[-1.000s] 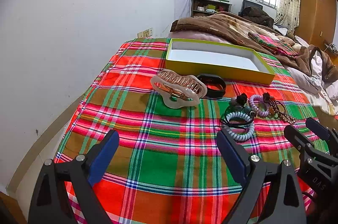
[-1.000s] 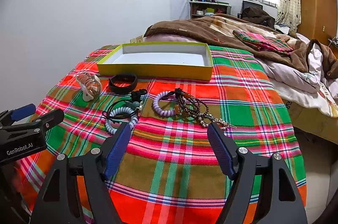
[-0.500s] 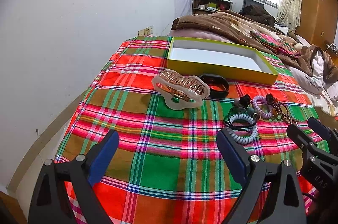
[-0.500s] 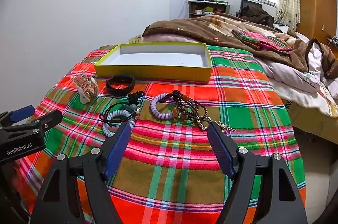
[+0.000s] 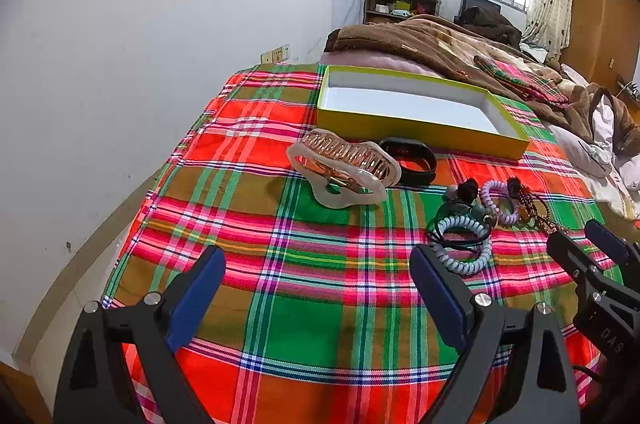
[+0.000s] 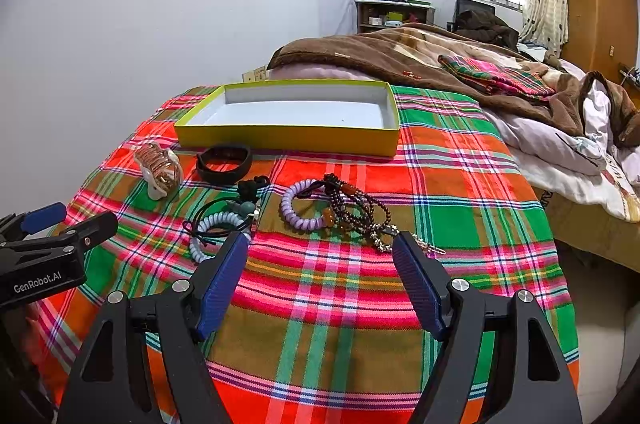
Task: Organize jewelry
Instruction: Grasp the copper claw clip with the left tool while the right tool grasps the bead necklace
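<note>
Bare plaid cloth [image 6: 328,288] before bracelets [image 6: 332,207]

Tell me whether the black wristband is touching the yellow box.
Apart. The right wrist view shows a strip of plaid cloth between the black wristband and the near wall of the yellow box.

yellow tray [image 6: 288,140] empty | hair clip [image 5: 344,167], black band [image 5: 412,161] beside it | coil ties, beads [image 6: 360,209] possibly tangled

I can't read the bottles on the shelf [image 6: 394,9] beyond the box [image 6: 288,135]; they're too small. My right tool's blue pad [image 6: 224,274] covers the near edge of the pale coil tie [image 6: 210,226]. The bead strands [image 6: 360,209] tangle past sorting out.
</note>
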A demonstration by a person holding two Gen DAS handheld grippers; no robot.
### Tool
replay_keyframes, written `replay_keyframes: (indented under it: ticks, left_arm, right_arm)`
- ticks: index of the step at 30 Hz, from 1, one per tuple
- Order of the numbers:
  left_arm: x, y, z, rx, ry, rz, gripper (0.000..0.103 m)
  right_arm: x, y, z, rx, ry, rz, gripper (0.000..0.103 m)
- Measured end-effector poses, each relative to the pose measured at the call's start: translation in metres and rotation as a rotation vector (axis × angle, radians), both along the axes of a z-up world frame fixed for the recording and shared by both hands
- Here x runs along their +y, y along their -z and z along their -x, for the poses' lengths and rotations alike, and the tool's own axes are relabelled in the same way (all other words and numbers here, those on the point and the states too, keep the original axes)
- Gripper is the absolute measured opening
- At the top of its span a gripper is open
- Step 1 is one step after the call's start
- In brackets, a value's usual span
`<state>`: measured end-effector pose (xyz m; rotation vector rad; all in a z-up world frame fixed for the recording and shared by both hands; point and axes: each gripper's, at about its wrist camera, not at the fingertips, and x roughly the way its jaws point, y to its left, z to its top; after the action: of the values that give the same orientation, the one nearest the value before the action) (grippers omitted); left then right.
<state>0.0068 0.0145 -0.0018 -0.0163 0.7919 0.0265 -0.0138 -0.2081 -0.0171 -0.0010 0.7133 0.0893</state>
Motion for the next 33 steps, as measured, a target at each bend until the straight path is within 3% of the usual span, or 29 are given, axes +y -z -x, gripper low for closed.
replay_keyframes:
  ticks: [17,20,25,33]
  left_arm:
    - [0.030,-0.002,-0.037,0.103,0.107,0.138,0.095]
    - [0.037,-0.004,-0.045,0.116,0.120,0.198,0.095]
    - [0.042,-0.006,-0.064,0.148,0.084,0.290,0.095]
    - [0.027,-0.001,-0.094,0.180,0.045,0.315,0.094]
  right_arm:
    - [-0.058,-0.012,-0.028,0.010,-0.010,0.005,0.075]
    - [-0.061,-0.012,-0.035,0.016,-0.020,0.012,0.075]
    - [-0.061,-0.009,-0.045,0.029,-0.022,-0.009,0.075]
    - [-0.055,-0.005,-0.055,0.043,-0.035,-0.009,0.075]
